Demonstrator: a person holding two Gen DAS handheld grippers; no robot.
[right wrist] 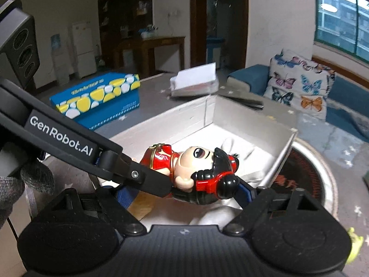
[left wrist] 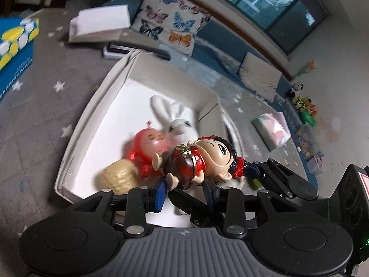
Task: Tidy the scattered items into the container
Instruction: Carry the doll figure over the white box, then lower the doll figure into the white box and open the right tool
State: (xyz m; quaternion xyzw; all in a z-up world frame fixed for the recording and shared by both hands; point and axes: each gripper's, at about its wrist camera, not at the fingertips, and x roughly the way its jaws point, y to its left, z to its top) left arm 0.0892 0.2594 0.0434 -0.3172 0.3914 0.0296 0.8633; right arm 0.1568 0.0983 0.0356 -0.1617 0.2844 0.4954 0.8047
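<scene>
The left gripper (left wrist: 185, 190) clamps a doll (left wrist: 198, 161) by its red body; the right gripper (right wrist: 184, 192), jaws wide, grips its head. Just beyond the fingers, a white box (left wrist: 92, 115) holds a red figure (left wrist: 147, 147), a plush rabbit (left wrist: 170, 115).

Readable: "GenRobot.AI", white lettering on black arm (right wrist: 62, 138) of the left claw, right wrist view. Print on blue box (right wrist: 96, 97) too blurred to read.

Grey star-print carpet (left wrist: 41, 120) carries white open box (left wrist: 115, 78) centre, blue-yellow carton (left wrist: 16, 53) near its left edge, white booklet stack (left wrist: 99, 26) at far edge, clear bagged packet (left wrist: 272, 131) right.
</scene>
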